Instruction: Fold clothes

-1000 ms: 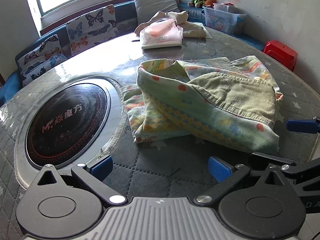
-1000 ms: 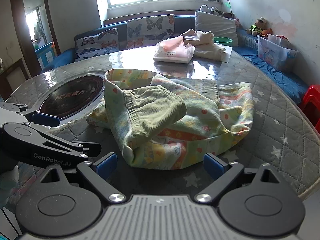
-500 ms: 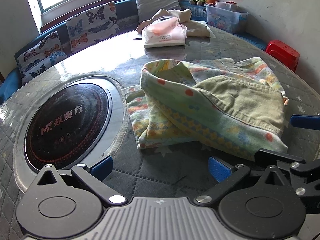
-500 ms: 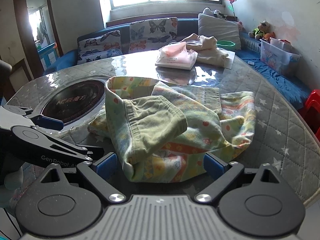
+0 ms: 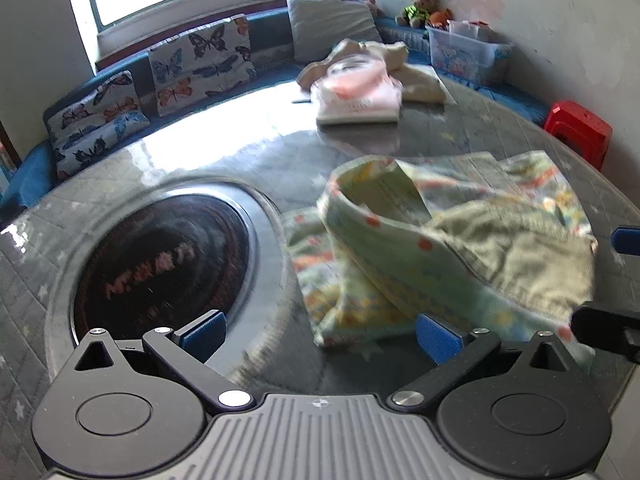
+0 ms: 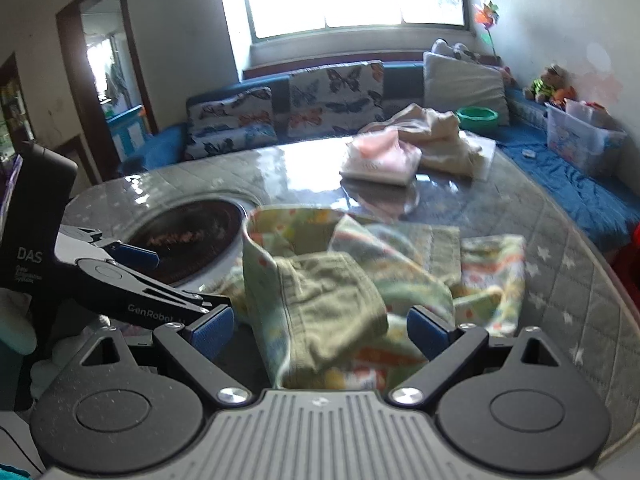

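A crumpled green and yellow patterned garment (image 5: 440,248) (image 6: 344,288) lies bunched on the round quilted table (image 5: 280,152), with a plain olive lining turned up on top. My left gripper (image 5: 320,332) is open at the garment's near left corner, over the table beside the cooktop. My right gripper (image 6: 320,330) is open too, its blue pads on either side of the garment's near edge without pinching it. Both views are motion-blurred. The left gripper (image 6: 132,276) shows at the left of the right wrist view, and the right gripper's blue pad (image 5: 626,240) at the right edge of the left wrist view.
A round black induction cooktop (image 5: 160,264) is set into the table left of the garment. A folded pink garment (image 5: 360,100) and a beige cloth pile (image 6: 436,140) lie at the far side. A blue bench with butterfly cushions (image 6: 332,96) wraps the table; a red stool (image 5: 580,128) stands at right.
Both grippers have moved forward and tilted up toward the garment, so it sits closer to the pads. Both stay open. The garment has not visibly shifted.
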Motion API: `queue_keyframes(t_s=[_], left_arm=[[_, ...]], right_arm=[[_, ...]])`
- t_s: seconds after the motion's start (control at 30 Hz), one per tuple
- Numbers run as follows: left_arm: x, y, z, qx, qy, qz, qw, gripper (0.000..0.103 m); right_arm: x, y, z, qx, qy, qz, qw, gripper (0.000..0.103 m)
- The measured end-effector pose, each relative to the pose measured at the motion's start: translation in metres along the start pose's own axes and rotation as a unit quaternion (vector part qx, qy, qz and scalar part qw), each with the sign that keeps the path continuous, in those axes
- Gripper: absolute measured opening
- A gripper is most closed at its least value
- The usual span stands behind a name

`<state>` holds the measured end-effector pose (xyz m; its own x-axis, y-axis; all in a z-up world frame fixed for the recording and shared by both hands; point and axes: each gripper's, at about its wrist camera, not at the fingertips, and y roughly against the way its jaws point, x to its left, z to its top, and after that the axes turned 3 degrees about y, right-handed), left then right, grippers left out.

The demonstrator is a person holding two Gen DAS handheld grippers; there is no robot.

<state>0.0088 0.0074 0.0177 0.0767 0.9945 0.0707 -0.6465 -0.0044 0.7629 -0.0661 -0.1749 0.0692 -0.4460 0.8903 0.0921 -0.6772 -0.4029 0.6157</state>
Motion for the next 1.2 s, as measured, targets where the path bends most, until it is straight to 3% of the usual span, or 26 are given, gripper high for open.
queue_keyframes(t_s=[0.17, 0.37, 0.63, 0.8, 0.9, 1.07, 1.2], left_arm=[[0.013, 0.007, 0.024, -0.030, 0.009, 0.013, 0.9994, 0.103], [0.019, 0.000, 0.058, -0.054, 0.021, 0.001, 0.9983, 0.096], [0.005, -0.045, 0.085, -0.022, 0.010, -0.034, 0.9991, 0.093], [-0.002, -0.076, 0.088, 0.007, 0.002, -0.028, 0.9996, 0.089], [0.003, -0.089, 0.087, 0.025, 0.010, -0.030, 0.9992, 0.074], [0.017, -0.100, 0.078, 0.047, 0.024, -0.051, 0.9973, 0.024], [0.021, -0.099, 0.074, 0.046, 0.033, -0.065, 0.9963, 0.013]], right_arm=[[-0.012, -0.004, 0.020, -0.018, 0.012, 0.003, 1.000, 0.093], [-0.037, -0.039, 0.038, -0.003, 0.001, -0.012, 1.000, 0.075], [-0.056, -0.096, 0.052, 0.037, -0.019, 0.007, 0.999, 0.064], [-0.050, -0.128, 0.060, 0.052, -0.011, 0.025, 0.998, 0.057], [-0.046, -0.148, 0.063, 0.063, -0.005, 0.031, 0.998, 0.053], [-0.045, -0.166, 0.059, 0.082, -0.002, 0.028, 0.996, 0.036], [-0.049, -0.165, 0.054, 0.079, -0.003, 0.020, 0.997, 0.009]])
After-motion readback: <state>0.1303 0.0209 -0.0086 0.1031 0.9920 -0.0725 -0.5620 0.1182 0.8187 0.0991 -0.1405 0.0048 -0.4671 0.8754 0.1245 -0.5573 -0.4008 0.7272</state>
